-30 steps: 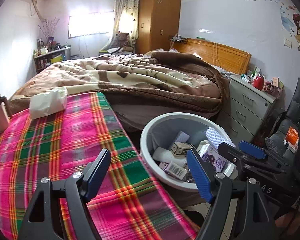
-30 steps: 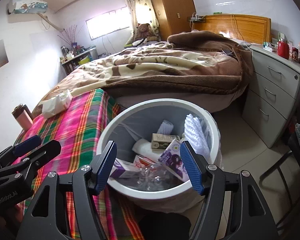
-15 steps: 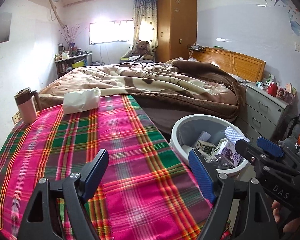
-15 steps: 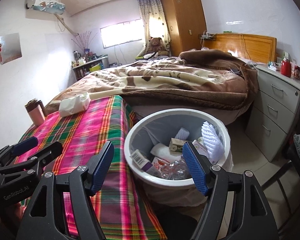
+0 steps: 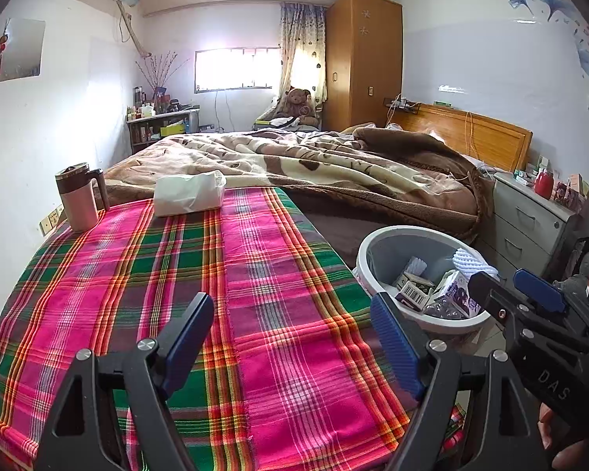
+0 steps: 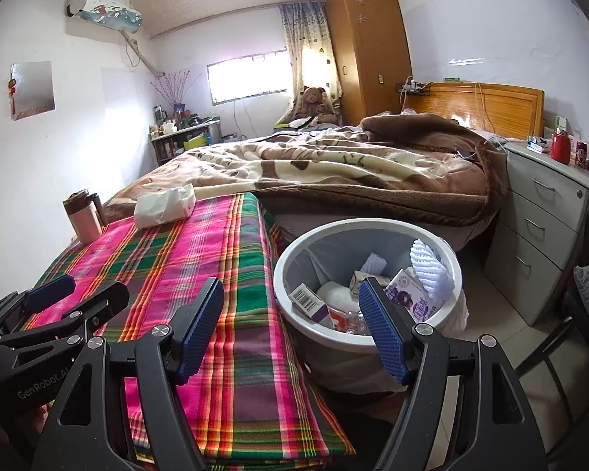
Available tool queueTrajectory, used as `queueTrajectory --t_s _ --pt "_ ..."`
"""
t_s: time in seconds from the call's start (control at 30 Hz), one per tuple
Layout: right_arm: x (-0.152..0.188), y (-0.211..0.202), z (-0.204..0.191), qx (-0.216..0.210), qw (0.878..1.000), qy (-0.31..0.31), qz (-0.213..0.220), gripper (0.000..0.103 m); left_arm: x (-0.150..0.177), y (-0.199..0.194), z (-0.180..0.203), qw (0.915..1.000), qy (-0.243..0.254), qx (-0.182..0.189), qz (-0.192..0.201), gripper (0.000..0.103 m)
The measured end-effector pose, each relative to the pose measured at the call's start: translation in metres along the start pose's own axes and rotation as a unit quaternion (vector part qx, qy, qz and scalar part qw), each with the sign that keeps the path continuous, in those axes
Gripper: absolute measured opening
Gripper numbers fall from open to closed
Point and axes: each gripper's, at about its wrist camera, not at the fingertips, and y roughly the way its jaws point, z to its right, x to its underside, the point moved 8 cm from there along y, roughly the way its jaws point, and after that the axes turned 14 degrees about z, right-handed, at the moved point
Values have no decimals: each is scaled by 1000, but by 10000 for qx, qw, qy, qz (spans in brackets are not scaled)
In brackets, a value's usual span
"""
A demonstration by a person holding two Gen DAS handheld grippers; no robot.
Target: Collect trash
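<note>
Both grippers spread, nothing held: left gripper, right gripper. Trash sits in the bin beside the table. Risk: tissue pack and mug get mistaken for trash.

From my right camera, my right gripper hangs with jaws spread wide and nothing between them, having just opened a little further. Behind the right pad sits the bin, just beside the table's edge, holding boxes, a white knit thing and a clear bottle. The plaid cloth covers the table; at its far end a tissue pack lies near a mug. My left gripper pokes in at lower left over the cloth, fingers apart. The bed lies beyond, drawers to its right.
</note>
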Motion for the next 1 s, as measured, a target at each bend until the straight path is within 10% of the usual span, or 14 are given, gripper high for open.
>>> queueTrajectory --t_s 1.0 --pt "0 -10 -3 51 9999 81 47 73 -4 -13 2 10000 3 14 92 83"
